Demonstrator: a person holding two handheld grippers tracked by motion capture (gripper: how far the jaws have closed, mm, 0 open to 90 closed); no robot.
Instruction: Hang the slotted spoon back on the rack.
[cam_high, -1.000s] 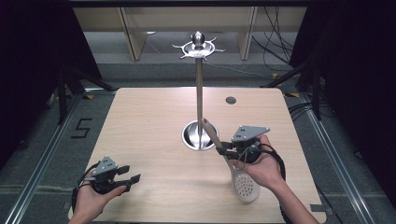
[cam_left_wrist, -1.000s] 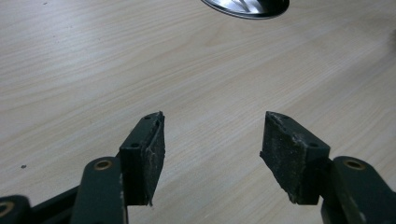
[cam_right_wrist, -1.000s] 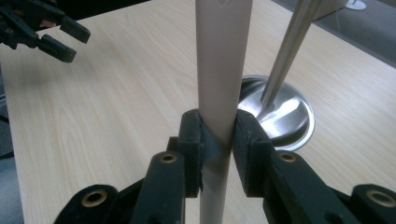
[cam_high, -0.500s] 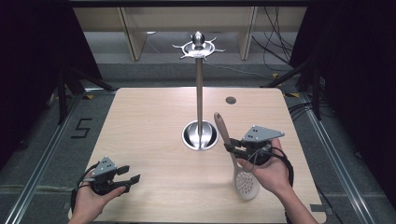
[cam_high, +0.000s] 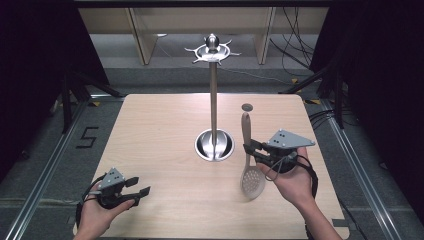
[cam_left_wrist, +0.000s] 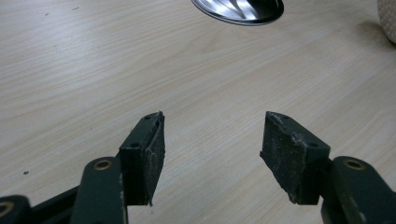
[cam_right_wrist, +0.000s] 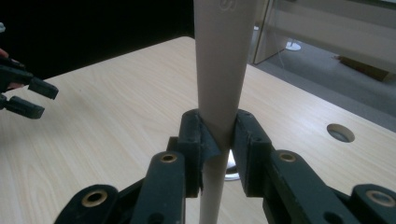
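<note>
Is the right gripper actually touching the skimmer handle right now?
Touching. In the right gripper view, the right gripper has both pads pressed against the skimmer handle, no gap on either side.

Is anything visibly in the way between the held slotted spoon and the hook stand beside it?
Nothing visible. The right gripper is shut on the slotted spoon, and only bare table lies between it and the hook stand.

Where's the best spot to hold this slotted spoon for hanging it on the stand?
Mid-handle, squeezed across its narrow sides, as the right gripper holds it now. That leaves the slotted spoon with its handle tip free and pointing away, probably easiest to bring to the stand.
</note>
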